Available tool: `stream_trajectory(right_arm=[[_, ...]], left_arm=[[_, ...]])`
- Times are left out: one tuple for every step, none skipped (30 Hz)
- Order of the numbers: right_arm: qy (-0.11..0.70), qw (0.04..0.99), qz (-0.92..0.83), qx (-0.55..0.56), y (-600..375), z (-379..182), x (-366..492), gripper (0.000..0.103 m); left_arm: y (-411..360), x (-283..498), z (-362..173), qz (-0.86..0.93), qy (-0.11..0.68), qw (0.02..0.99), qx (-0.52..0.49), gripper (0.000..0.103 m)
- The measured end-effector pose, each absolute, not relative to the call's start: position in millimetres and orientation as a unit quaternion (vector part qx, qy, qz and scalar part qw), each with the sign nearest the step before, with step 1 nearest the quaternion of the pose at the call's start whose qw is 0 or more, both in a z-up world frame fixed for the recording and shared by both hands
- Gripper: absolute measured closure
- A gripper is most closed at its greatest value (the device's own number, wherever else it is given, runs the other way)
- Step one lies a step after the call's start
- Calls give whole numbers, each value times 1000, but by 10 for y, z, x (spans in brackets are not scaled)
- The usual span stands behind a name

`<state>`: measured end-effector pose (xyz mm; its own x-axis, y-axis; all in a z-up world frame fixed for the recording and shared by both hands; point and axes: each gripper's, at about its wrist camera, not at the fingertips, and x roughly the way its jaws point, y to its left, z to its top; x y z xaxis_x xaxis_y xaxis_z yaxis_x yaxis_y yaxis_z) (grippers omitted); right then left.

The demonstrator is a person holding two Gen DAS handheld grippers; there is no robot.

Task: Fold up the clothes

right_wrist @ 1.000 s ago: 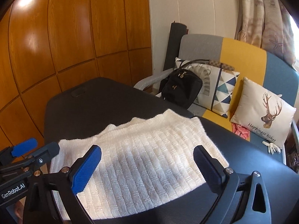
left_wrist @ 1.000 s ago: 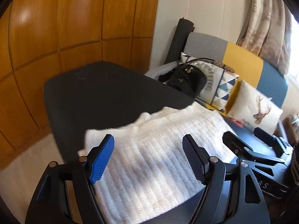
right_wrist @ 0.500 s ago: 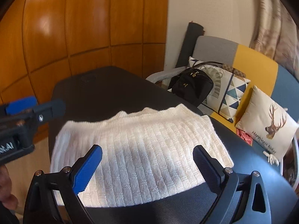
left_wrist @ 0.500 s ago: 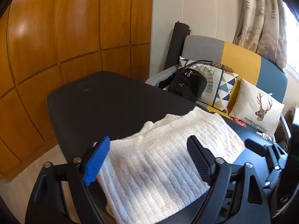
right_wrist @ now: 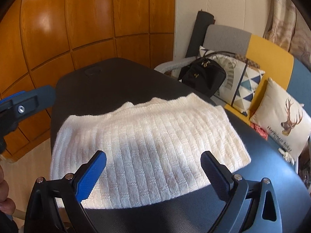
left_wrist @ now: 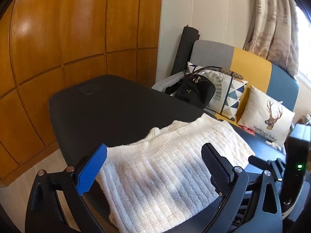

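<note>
The black padded table (right_wrist: 120, 77) holds the folded white knit sweater (right_wrist: 147, 139) near its front edge, lying where it lay a second ago. Both claws have drawn back (slightly higher too): left gripper (left_wrist: 153, 167) and right gripper (right_wrist: 153, 170) hover spread apart, empty.

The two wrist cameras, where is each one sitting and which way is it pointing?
Left wrist: on the left hand-held gripper, looking forward over the white knit sweater on the black table; the right one's body shows at right.
Right wrist: on the right hand-held gripper, same direction; the left one and a hand show.
Shared: sweater, table, black bag.
</note>
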<state>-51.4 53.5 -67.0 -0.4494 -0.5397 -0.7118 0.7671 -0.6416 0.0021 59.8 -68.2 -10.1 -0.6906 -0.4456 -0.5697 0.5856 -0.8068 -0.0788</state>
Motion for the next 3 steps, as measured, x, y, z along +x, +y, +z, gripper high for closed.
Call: stream_trajectory(right_arm=[[162, 389, -834, 355, 535, -690, -534, 3], [161, 388, -833, 361, 533, -709, -553, 3], [159, 388, -831, 366, 533, -724, -568, 3]], left_arm=[[-678, 595, -104, -910, 129, 281, 277, 4], [-675, 592, -107, -909, 129, 280, 280, 4], [-663, 580, -109, -907, 122, 285, 284, 4]])
